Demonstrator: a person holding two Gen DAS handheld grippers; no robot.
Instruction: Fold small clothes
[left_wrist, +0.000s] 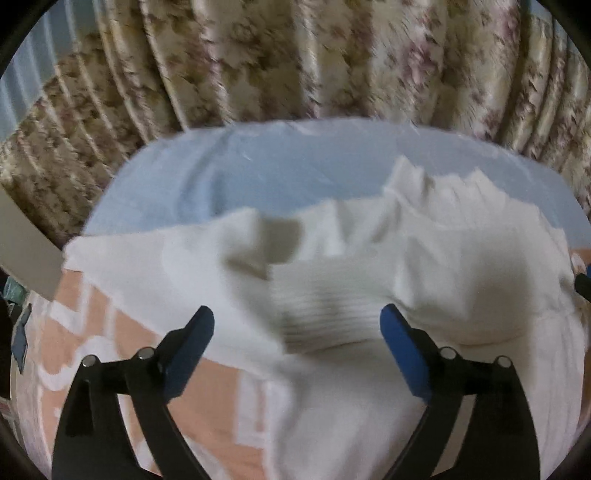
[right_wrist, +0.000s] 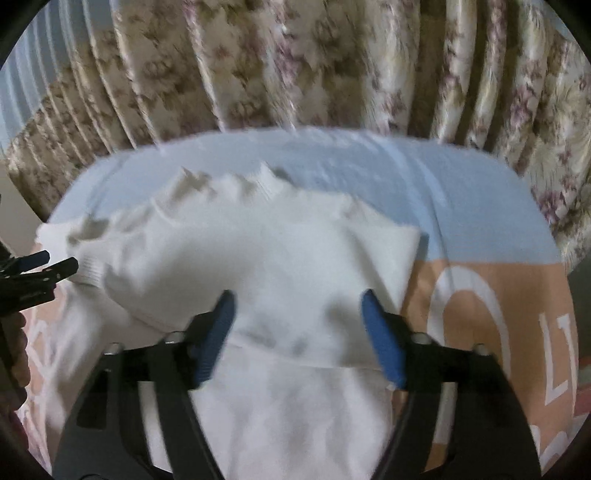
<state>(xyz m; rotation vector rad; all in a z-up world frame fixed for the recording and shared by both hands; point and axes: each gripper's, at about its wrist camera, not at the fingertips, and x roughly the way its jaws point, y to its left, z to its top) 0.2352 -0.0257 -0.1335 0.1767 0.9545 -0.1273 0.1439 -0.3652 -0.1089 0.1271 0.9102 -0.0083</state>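
Closest in, both grippers tilt steeply downward over a bed, each with its two blue-padded fingers spread wide and nothing pinched between them. The left gripper (left_wrist: 297, 321) hangs over the left part of a white sweater (left_wrist: 369, 266), its fingers (left_wrist: 192, 354) standing clear of the knit, with a ribbed band of the garment lying in the gap below them. The right gripper (right_wrist: 297, 308) is poised the same way over the sweater (right_wrist: 258, 258), above a folded edge that runs across the cloth just under its fingers (right_wrist: 380, 343); its pads press on nothing either. From the right wrist view the left gripper (right_wrist: 61, 264) shows at the left rim, its black tips just beside a ribbed cuff of the sweater, and part of the hand (right_wrist: 18, 354) that carries it is visible below, though too dark and blurred to read its grip. The sweater lies rumpled across the middle of the bed, its upper half doubled over the lower, with bunched folds rising along its far edge. Under it is a bedcover (right_wrist: 480, 295), peach with large white lettering near the grippers and pale blue farther off. Beyond the bed hangs a pleated floral curtain (left_wrist: 295, 55) in cream, brown and faded purple, blurred in both views.
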